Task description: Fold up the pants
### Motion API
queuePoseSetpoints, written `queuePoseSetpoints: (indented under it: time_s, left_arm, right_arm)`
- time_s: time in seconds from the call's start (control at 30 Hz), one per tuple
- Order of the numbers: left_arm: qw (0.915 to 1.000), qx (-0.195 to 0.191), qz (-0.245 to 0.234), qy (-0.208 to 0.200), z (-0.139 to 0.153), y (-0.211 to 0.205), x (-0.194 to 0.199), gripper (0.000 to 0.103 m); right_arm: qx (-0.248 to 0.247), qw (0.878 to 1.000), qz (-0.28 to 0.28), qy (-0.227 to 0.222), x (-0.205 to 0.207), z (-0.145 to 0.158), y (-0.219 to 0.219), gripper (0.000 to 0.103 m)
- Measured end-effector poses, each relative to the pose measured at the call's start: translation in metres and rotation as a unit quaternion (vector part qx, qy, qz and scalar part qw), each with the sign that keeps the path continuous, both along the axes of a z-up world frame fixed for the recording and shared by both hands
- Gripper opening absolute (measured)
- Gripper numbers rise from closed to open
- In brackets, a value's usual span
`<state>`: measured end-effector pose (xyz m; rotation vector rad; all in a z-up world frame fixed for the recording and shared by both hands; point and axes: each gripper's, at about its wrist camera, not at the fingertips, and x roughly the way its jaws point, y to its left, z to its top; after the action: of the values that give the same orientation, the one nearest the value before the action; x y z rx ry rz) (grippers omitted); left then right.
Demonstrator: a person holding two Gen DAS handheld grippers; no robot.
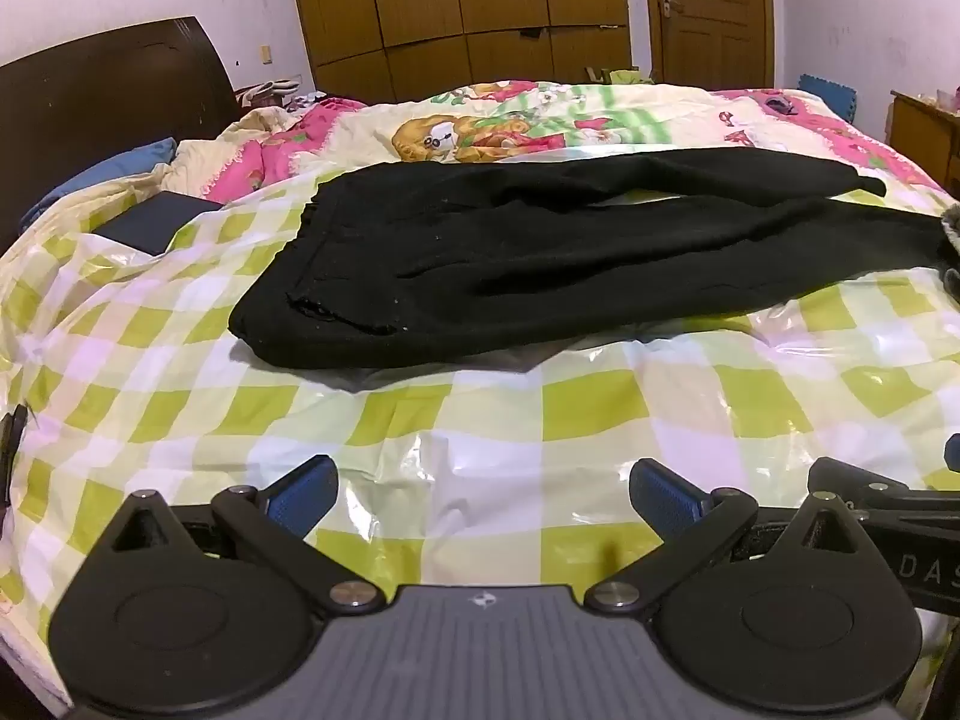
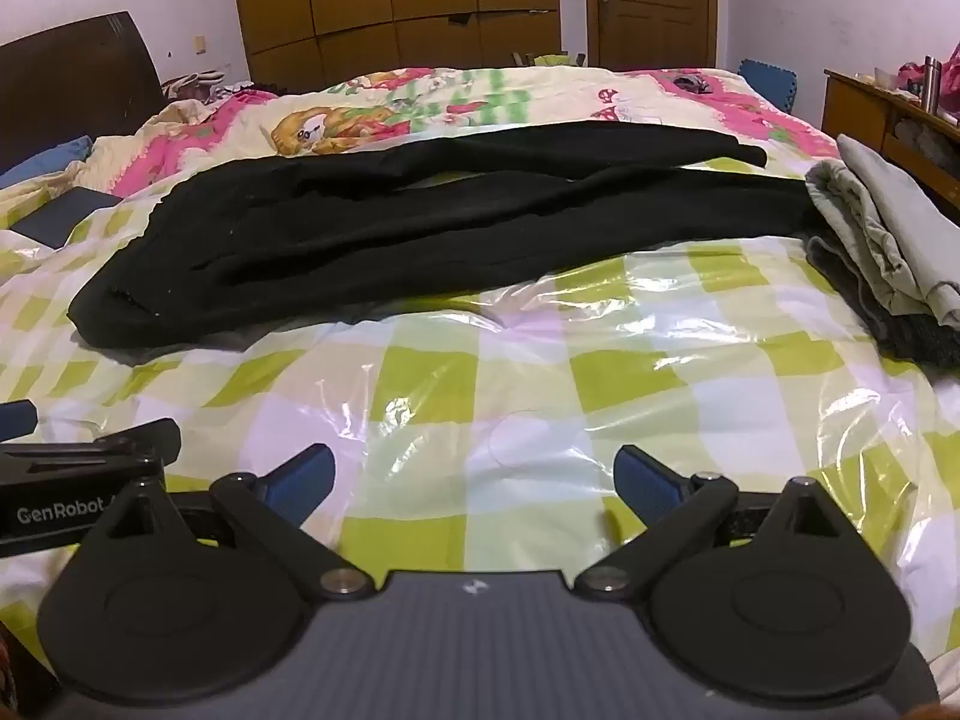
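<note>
You are at the start: the black pants (image 1: 540, 252) lie unfolded across the checked bedcover (image 1: 480, 414), well ahead of your wide-open, empty left gripper (image 1: 483, 495) and right gripper (image 2: 474, 480), so reach forward for a pant edge.

Ahead of the wide-open left gripper (image 1: 483, 498) and right gripper (image 2: 474, 483), nothing lies between the jaws and only bare checkered plastic sheet (image 2: 510, 360) reaches up to the black pants (image 1: 540, 252), so both have a free path forward. Right of the right jaws, a stack of folded clothes (image 2: 882, 234) touches the pant-leg ends. Far left of the left jaws lies 1 dark flat box (image 1: 157, 221).
</note>
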<state>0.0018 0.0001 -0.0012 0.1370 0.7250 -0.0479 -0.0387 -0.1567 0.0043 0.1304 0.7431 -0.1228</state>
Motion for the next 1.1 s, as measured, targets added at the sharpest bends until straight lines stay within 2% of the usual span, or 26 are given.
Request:
queuePoseSetpoints:
  time_s: [1.1]
  left_arm:
    - [1.0, 0.003, -0.002, 0.006, -0.0051, -0.0003, -0.0021, 0.103]
  right_arm:
    - [0.015, 1.0, -0.003, 0.013, 0.0004, -0.0073, -0.0035, 0.099]
